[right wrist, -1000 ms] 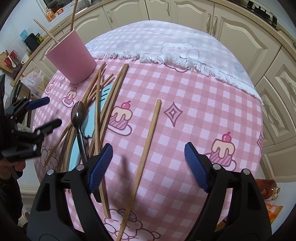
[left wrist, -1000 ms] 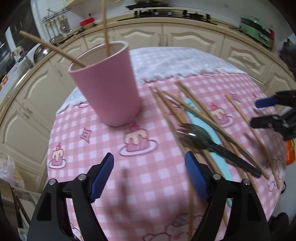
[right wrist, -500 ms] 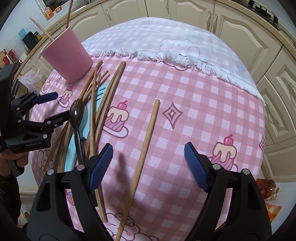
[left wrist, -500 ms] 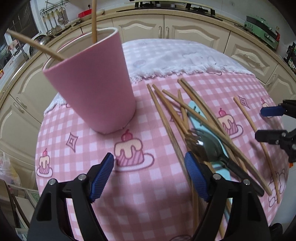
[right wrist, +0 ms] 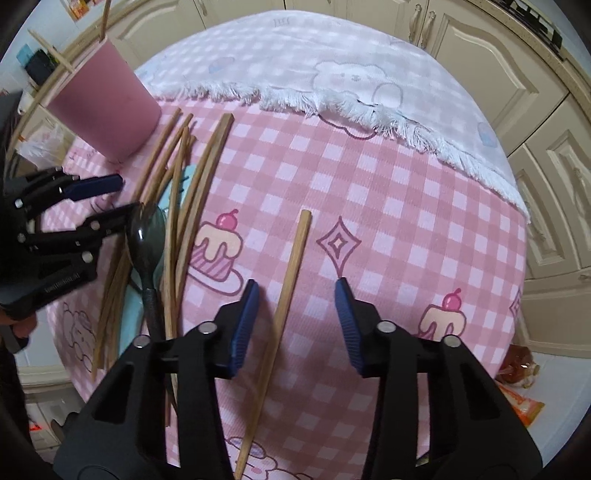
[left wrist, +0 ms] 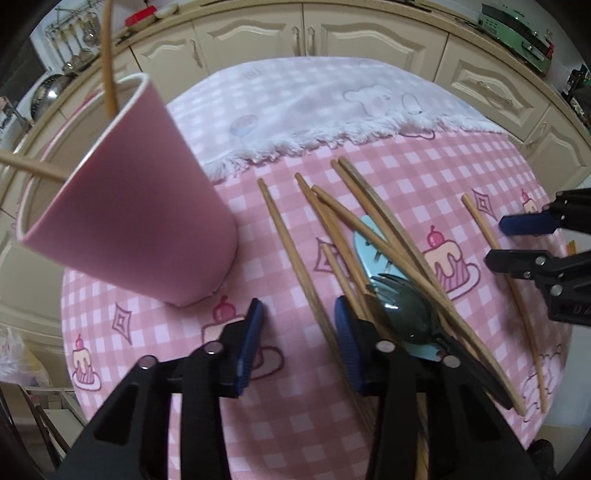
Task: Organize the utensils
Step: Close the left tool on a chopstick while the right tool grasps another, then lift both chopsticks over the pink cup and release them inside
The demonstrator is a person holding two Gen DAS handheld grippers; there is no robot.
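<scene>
A pink cup (left wrist: 136,221) stands at the left of the round table with two chopsticks (left wrist: 108,66) in it; it also shows in the right wrist view (right wrist: 103,107). Several wooden chopsticks (left wrist: 373,218), a dark spork (left wrist: 410,314) and a light blue utensil (left wrist: 369,240) lie in a pile. My left gripper (left wrist: 298,332) is open, low over the leftmost chopstick (left wrist: 284,236) of the pile. My right gripper (right wrist: 293,314) is open around a lone chopstick (right wrist: 291,266). Each gripper shows in the other's view, the left (right wrist: 107,199) and the right (left wrist: 517,240).
The table carries a pink checked cloth (right wrist: 369,206) over a white fringed one (right wrist: 332,74). Cream kitchen cabinets (left wrist: 332,33) ring the table. The table edge drops off close behind both grippers. An orange packet (right wrist: 517,402) lies on the floor at the right.
Both grippers have moved forward and down and have narrowed their jaws. The left one has shifted right from the cup to the pile's edge; the right one now straddles the lone chopstick.
</scene>
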